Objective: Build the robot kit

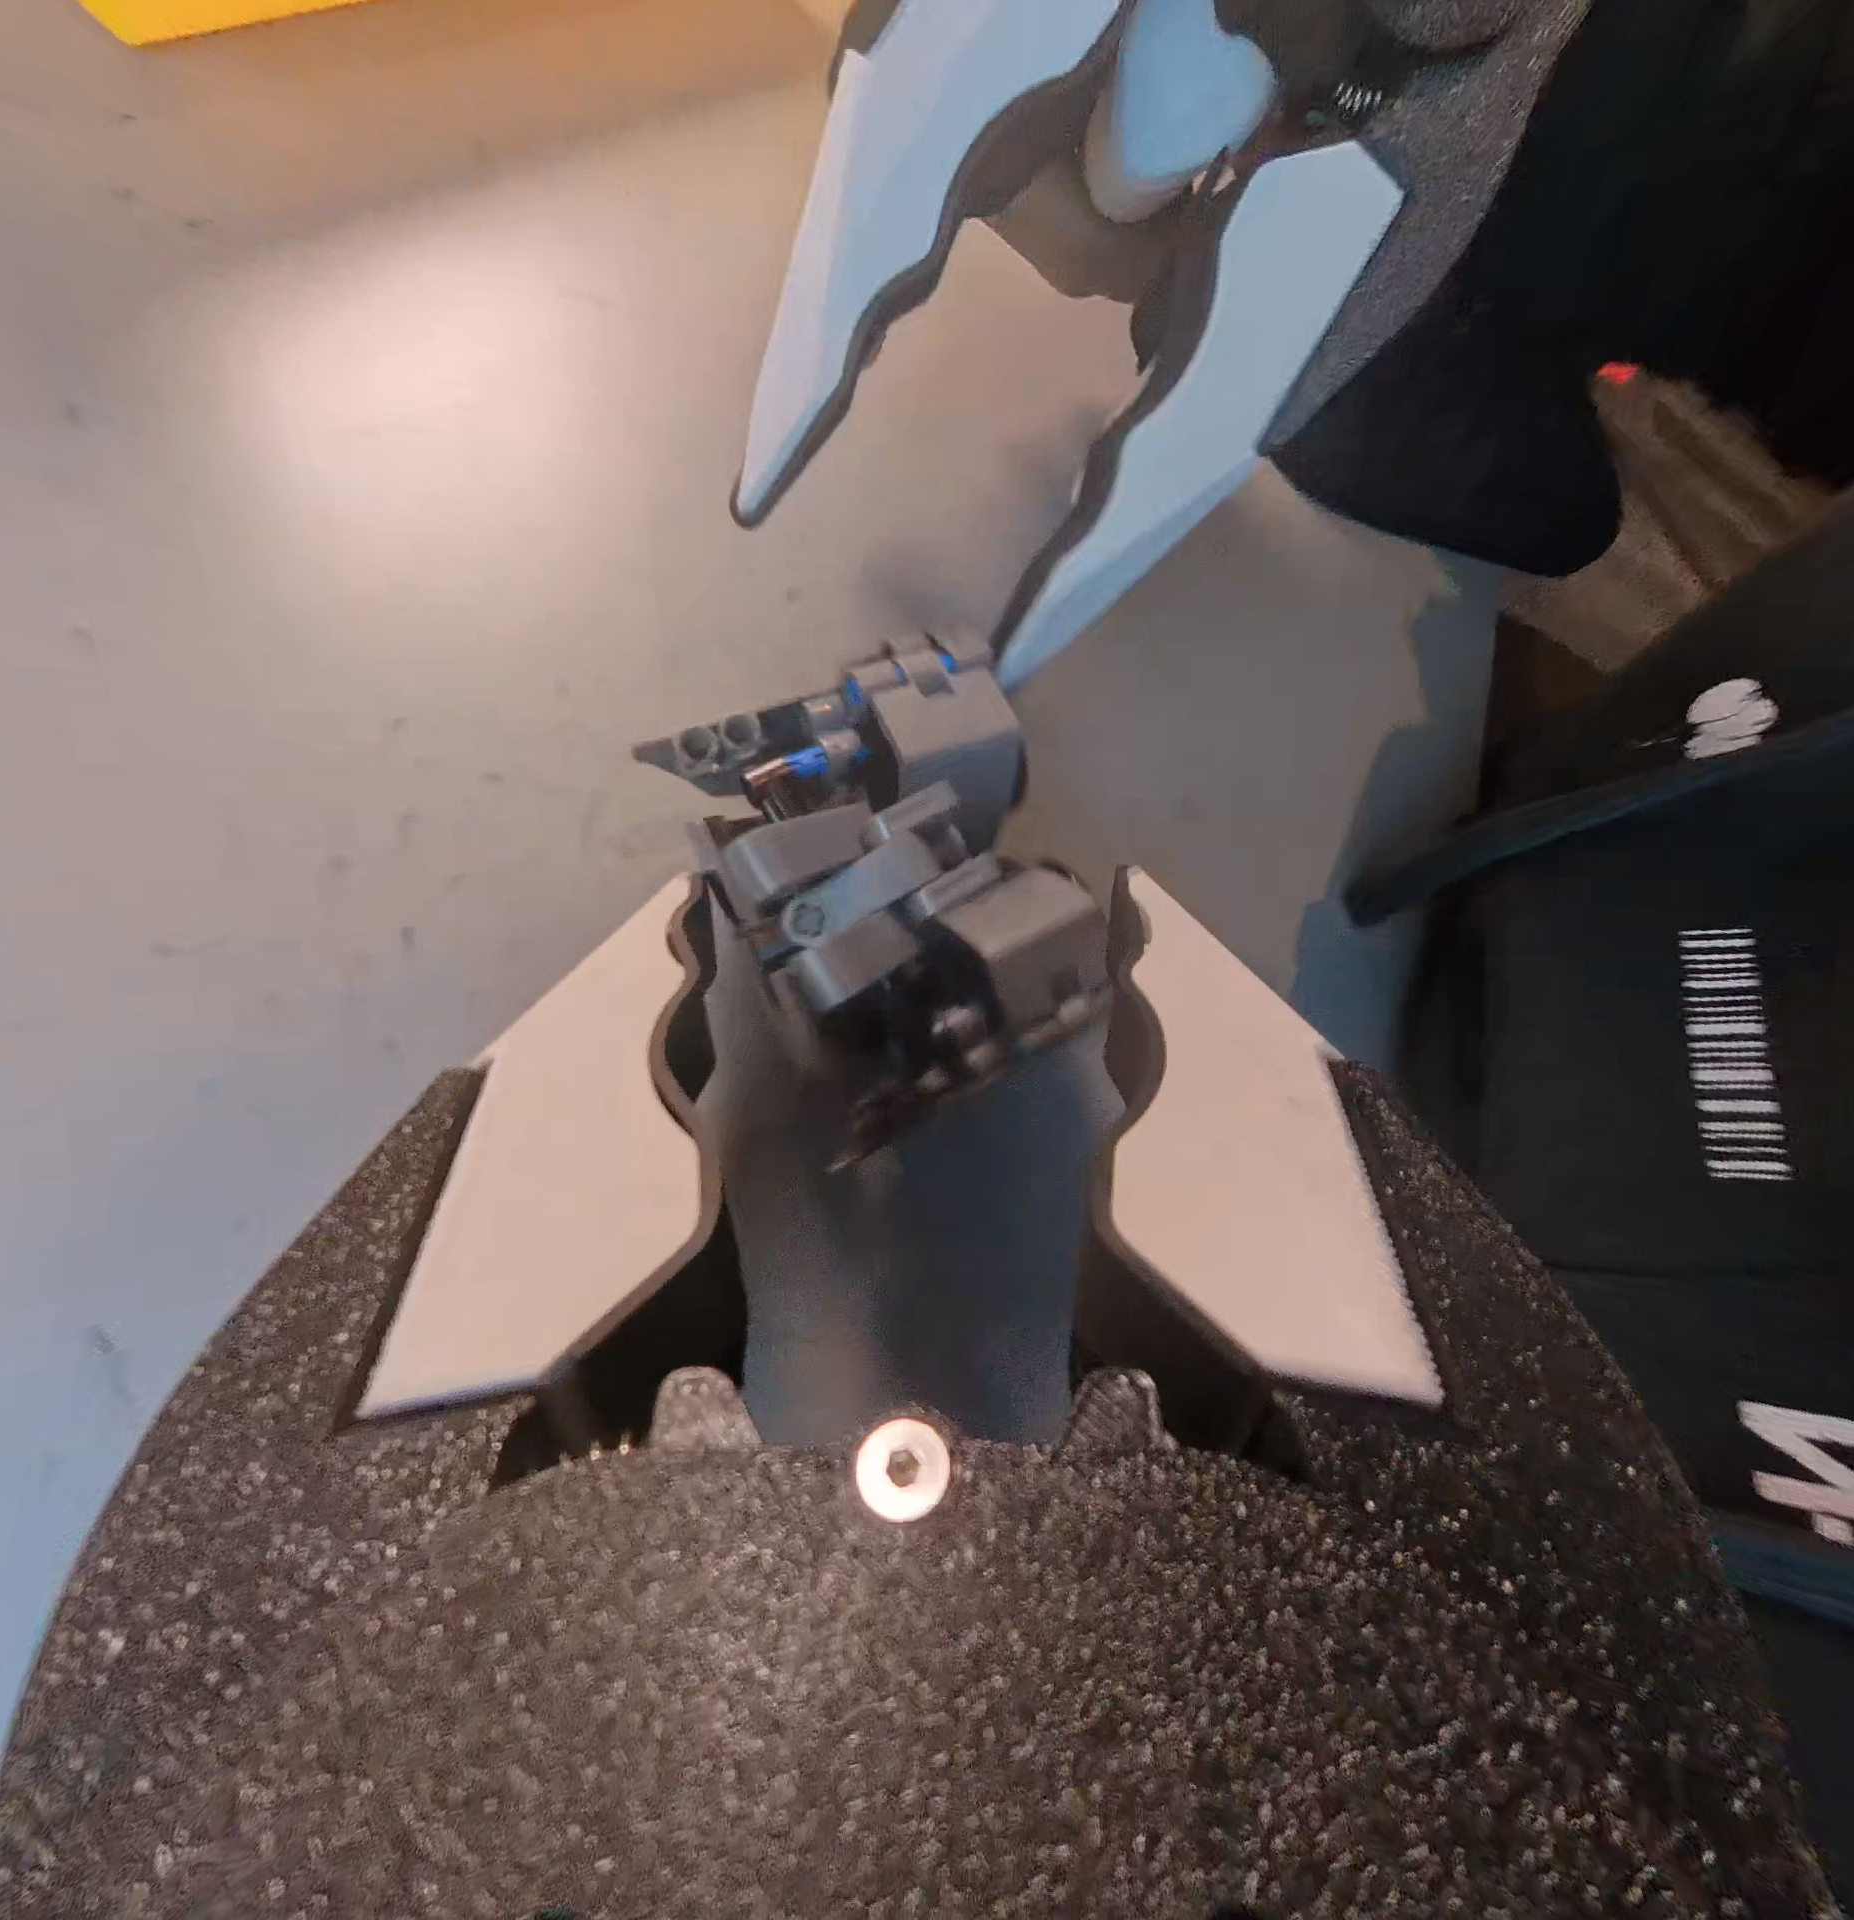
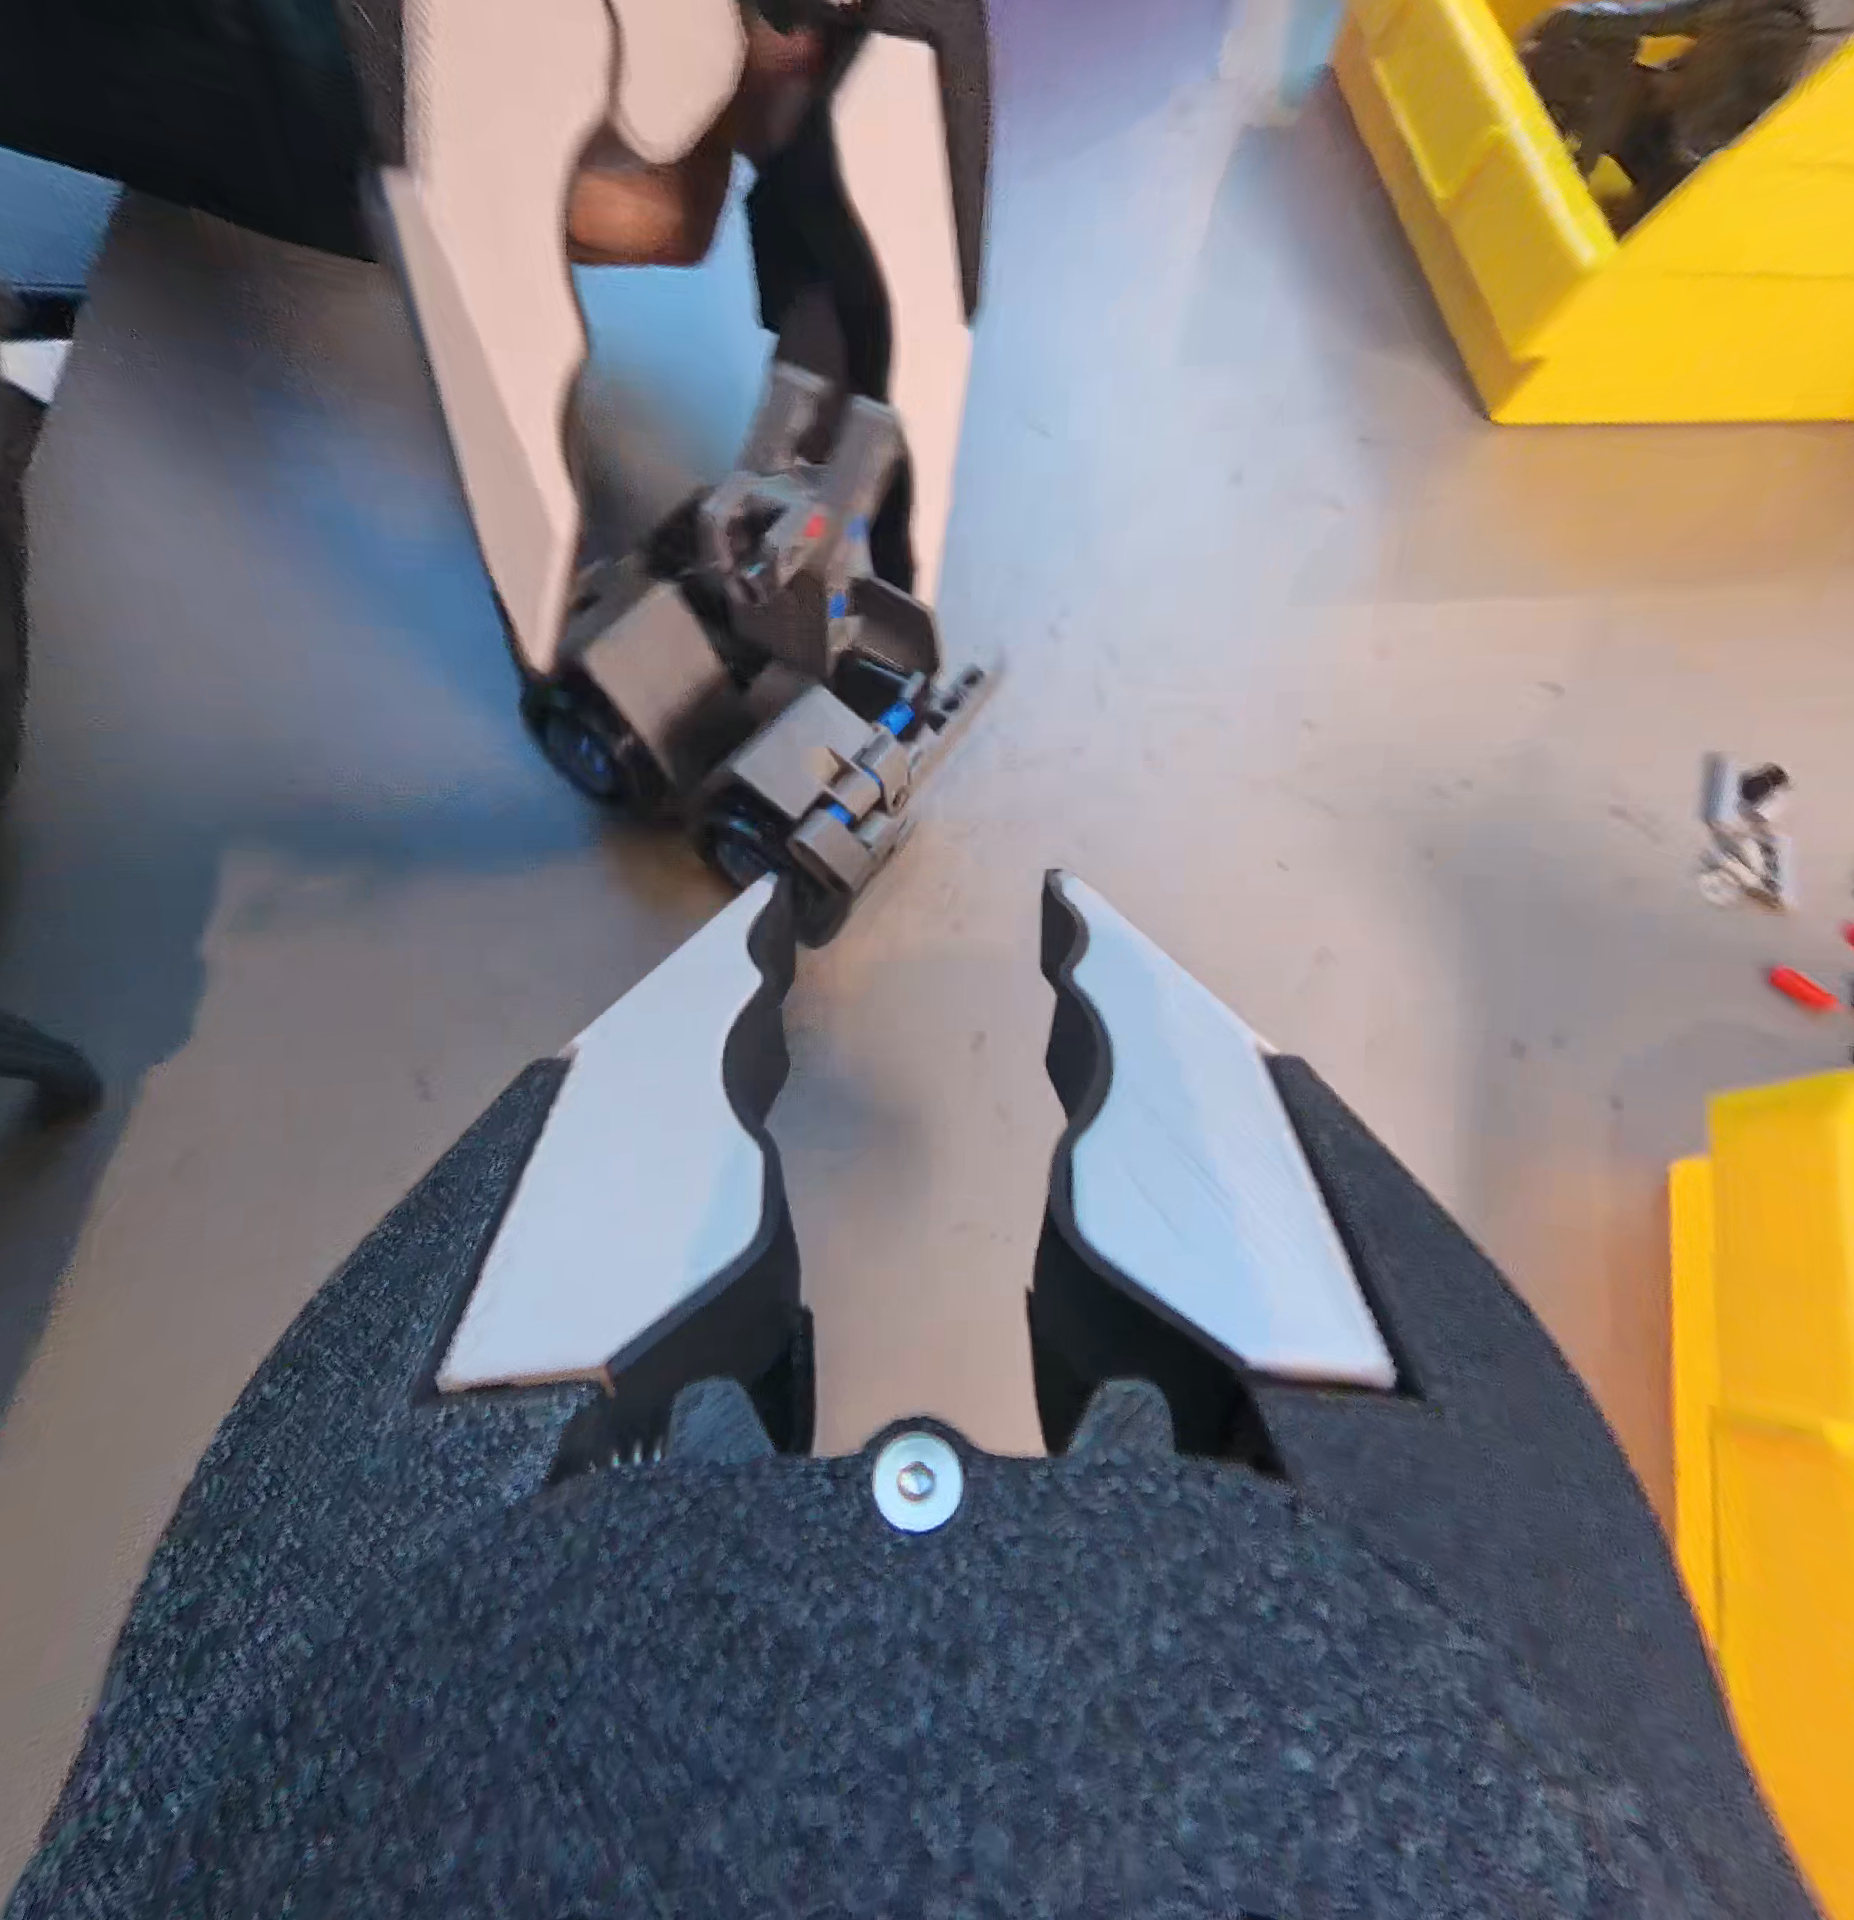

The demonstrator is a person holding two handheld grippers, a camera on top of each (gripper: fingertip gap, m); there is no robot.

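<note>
A grey toy car [image 2: 757, 675] built from bricks is tilting on the pale tabletop [image 2: 1266, 623], its rear pinched between the closed-in fingers of the left gripper [image 1: 907, 914]; the right gripper [image 2: 907, 914] is hovering at its front, fingers spread and empty, one tip just touching the car. With such a slim hold, a nudge could be popping bricks loose; loose small parts [image 2: 1754, 842] and yellow bins [image 2: 1588, 208] are lying nearby.

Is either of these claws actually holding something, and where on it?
The left gripper clamps the grey brick-built toy car across its rear body. The right gripper is open and holds nothing; one fingertip is at the car's front.
</note>
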